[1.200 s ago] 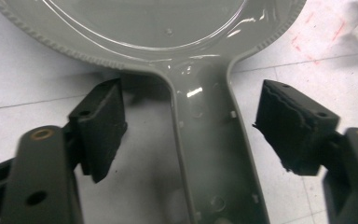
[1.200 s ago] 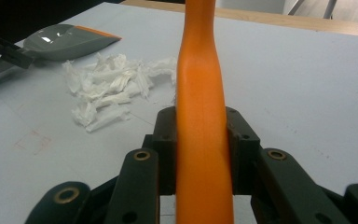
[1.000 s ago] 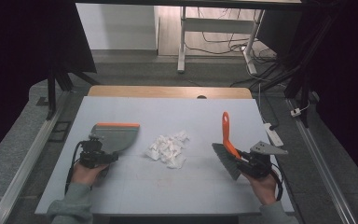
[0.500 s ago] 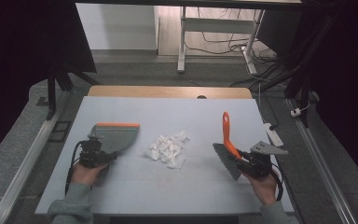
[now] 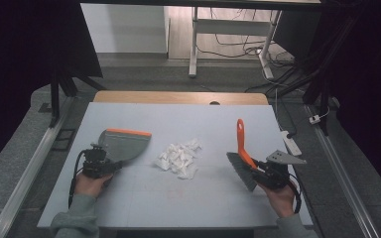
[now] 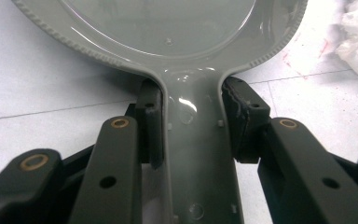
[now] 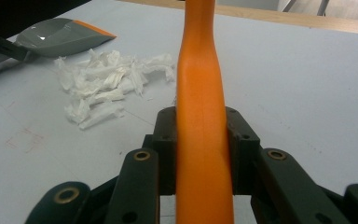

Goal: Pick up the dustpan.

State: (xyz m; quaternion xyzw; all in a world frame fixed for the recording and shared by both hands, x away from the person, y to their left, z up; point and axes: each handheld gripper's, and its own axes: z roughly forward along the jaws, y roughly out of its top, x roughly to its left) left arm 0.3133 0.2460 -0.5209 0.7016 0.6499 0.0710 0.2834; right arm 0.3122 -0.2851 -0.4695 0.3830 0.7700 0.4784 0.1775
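My left gripper (image 5: 97,163) clamps the grey plastic dustpan (image 5: 124,144) by its stiff handle. My right gripper (image 5: 270,173) pinches the orange-handled brush (image 5: 242,156). Mid-frame, the white paper scraps (image 5: 179,157) look feather-light, likely to scatter.

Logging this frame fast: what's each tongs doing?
Left tongs: closed on the dustpan handle.
Right tongs: closed on the brush handle.
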